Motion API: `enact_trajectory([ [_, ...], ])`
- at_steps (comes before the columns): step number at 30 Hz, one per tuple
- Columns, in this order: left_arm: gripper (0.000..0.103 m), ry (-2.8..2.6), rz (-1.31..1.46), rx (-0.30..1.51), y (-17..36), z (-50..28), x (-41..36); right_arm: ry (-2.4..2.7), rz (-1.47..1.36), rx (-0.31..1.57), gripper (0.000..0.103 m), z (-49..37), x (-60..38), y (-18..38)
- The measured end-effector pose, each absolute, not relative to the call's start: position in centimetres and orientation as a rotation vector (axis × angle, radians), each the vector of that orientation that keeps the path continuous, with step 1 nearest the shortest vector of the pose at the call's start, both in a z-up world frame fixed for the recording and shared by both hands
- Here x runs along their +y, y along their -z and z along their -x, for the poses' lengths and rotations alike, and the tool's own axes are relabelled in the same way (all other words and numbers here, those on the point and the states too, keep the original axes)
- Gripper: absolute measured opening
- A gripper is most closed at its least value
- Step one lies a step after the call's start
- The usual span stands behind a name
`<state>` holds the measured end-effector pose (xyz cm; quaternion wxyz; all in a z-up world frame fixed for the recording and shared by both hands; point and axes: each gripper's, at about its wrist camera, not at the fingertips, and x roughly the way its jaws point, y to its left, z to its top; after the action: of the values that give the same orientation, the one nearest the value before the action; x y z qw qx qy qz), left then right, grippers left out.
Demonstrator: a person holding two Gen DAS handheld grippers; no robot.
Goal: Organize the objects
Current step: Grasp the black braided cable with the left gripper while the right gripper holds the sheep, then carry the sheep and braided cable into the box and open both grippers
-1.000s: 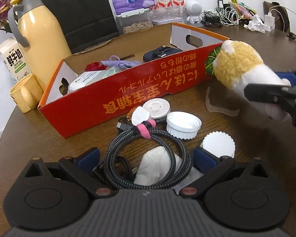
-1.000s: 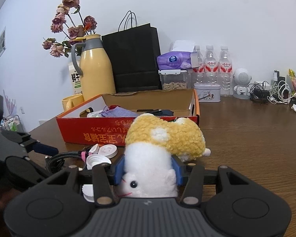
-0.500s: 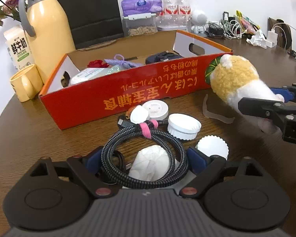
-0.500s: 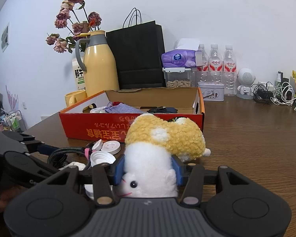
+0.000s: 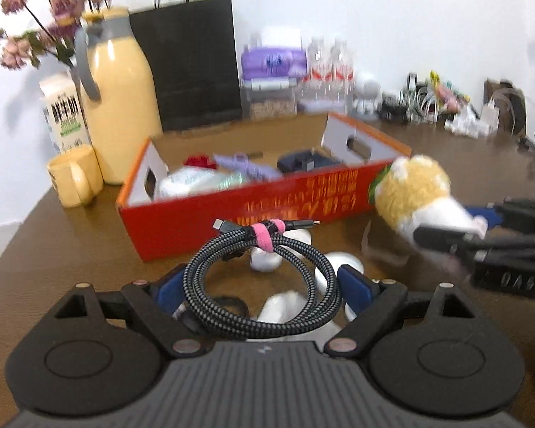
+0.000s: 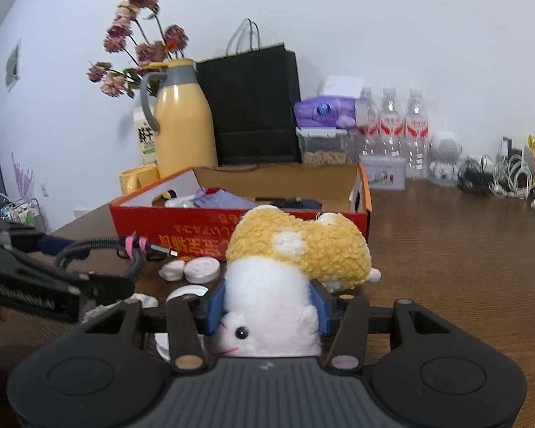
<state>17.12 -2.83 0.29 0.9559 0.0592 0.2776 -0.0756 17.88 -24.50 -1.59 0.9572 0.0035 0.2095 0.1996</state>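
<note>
Both grippers hold soft things.
Left gripper (image 5: 256, 283) clamps a braided cable coil (image 5: 264, 278); right gripper (image 6: 267, 306), half-open, squeezes a fuzzy plush hamster (image 6: 289, 271).

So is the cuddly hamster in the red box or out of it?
Out. The plush hamster sits pinched in the right gripper, in front of the red box.

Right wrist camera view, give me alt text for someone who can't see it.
The right gripper clamps a white and yellow plush toy in front of a red cardboard box on a brown wooden table. At left, the left gripper carries a coiled black braided cable.
</note>
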Motion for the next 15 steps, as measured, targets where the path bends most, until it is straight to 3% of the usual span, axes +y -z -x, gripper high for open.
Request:
enact_trajectory([
  [15,0.089,0.128,0.008,0.379,-6.7,-20.8,-2.5,-0.414,0.101,0.301,0.047,-21.4,-22.0,-4.7],
])
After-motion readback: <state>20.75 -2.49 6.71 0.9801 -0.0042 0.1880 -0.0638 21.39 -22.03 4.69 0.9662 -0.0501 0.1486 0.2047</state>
